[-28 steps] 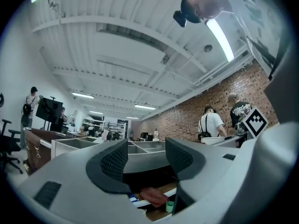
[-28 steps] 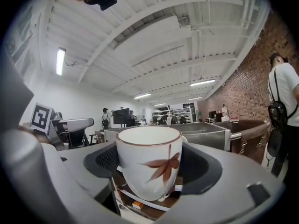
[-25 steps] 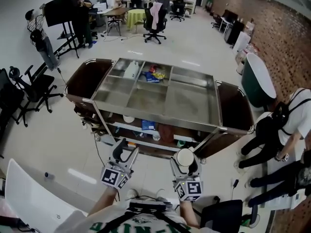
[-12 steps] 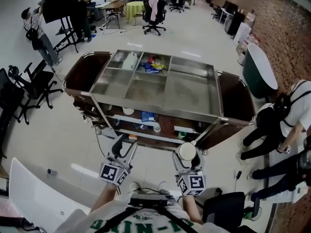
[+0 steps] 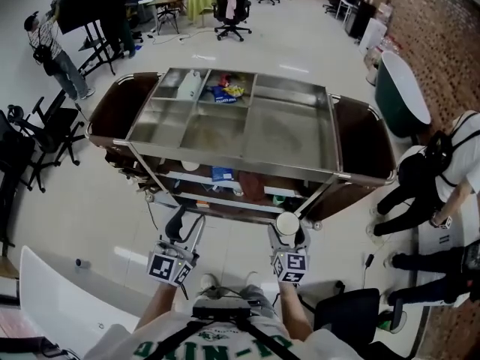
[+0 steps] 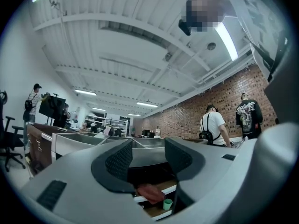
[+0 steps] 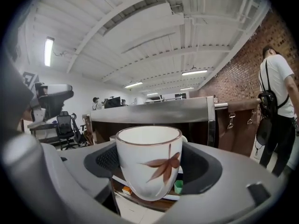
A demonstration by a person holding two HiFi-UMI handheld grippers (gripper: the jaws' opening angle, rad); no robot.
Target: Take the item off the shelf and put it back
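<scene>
A white cup [image 7: 148, 164] with a brown rim and a brown leaf motif stands upright between the jaws of my right gripper [image 5: 288, 226], which is shut on it. In the head view the cup [image 5: 287, 222] hangs in front of the steel cart [image 5: 285, 137], just short of its lower shelf [image 5: 225, 199]. My left gripper [image 5: 185, 222] is level with it on the left. Its jaws stand apart with nothing between them. In the left gripper view the left gripper [image 6: 148, 157] faces the cart's shelves.
The cart's top tray holds a white bottle [image 5: 191, 85] and snack packets [image 5: 225, 92]. A blue packet [image 5: 221, 174] and a white bowl [image 5: 190, 166] lie on the shelf. People [image 5: 442, 178] stand at the right, and office chairs [image 5: 30, 141] are at the left.
The cart has slid a little up and left in the head view. Both grippers stay side by side before its lower shelf. The cup is still in the right gripper.
</scene>
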